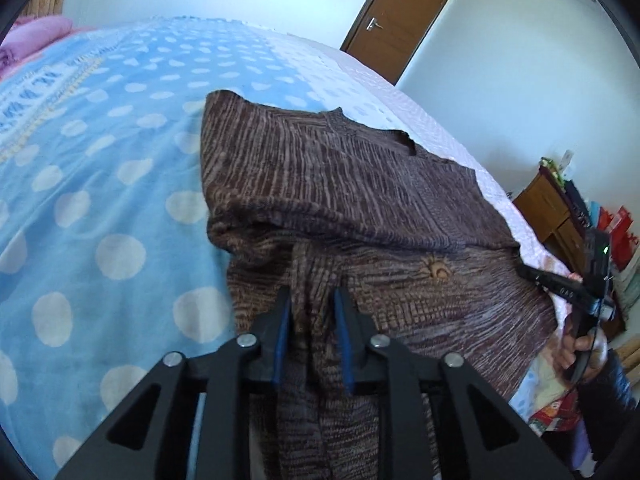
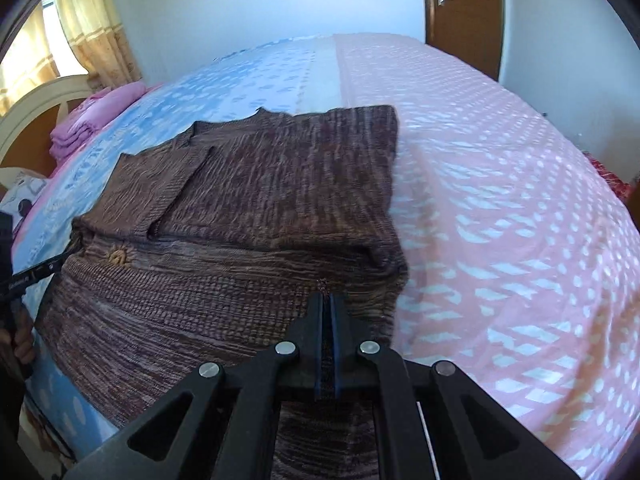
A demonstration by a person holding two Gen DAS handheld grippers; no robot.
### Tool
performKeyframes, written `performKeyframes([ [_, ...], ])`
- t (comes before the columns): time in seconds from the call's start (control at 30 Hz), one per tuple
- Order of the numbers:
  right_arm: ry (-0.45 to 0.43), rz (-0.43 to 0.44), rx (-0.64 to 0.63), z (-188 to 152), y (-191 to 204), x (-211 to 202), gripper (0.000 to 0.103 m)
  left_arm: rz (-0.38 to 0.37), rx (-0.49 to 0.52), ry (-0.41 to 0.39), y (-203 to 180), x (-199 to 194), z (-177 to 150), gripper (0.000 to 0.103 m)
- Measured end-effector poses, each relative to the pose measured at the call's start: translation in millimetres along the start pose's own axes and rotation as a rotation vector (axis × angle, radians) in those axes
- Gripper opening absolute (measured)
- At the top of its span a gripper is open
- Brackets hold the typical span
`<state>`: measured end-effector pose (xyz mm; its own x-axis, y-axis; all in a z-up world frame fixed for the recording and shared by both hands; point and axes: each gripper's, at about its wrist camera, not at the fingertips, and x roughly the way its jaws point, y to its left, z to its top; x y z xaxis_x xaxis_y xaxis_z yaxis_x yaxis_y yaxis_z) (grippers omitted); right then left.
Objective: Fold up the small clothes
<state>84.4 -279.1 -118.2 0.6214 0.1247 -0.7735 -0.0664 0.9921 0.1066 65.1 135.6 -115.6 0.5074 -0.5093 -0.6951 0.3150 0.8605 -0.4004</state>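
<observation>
Brown knitted wool makes up the small sweater (image 1: 352, 184), which lies on the bed (image 1: 100, 184) with its far part already doubled over into a flat panel and its near part hanging over the mattress edge toward the person. The left tool (image 1: 310, 312) stands slightly parted, a ridge of the knit running between its blue pads (image 1: 283, 332), which do not seem to press it, so I judge that corner released or about to be. The right tool (image 2: 329, 308) is clenched, with a thin strip of the knit caught between its closed pads. Holding the 2 near corners apart this way likely keeps the hem taut and straight, so the next fold can land square on the folded panel. A wooden door (image 1: 400, 16) stands beyond the bed.
</observation>
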Motion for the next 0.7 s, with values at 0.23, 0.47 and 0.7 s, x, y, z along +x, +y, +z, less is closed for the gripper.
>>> performKeyframes([
  [0.23,0.021,0.067,0.048,-1,-7,2,0.023,-0.007,0.065,0.011,-13,12,9,0.046],
  [0.47,0.035,0.043,-0.022,0,2,2,0.044,0.010,0.101,0.015,-18,14,7,0.052],
  [0.7,0.019,-0.060,-0.167,2,28,10,0.016,0.053,0.136,0.001,-26,14,2,0.034],
])
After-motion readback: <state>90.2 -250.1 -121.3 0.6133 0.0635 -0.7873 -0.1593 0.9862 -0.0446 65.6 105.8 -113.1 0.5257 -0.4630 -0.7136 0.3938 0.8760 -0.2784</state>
